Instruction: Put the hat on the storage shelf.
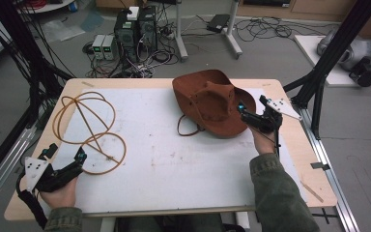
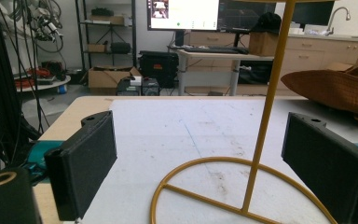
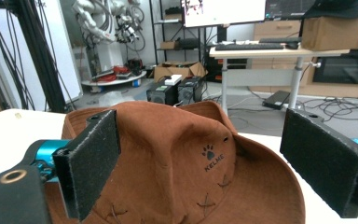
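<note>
Brown hat [image 1: 214, 102] is lying at the surface's [image 1: 174, 159] far right. Right hand-held gripper [image 1: 251, 116] is hovering wide-jawed just beside its near brim, nearer than left hand-held gripper [image 1: 72, 164], also wide, facing the wire stand [image 1: 89, 133].

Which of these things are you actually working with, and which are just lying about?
Likely in use:
- hat, with the right gripper open at its brim
- wire stand, with the left gripper open at its base

Just lying about:
- computers and cables on the floor
- monitor and box behind
</note>
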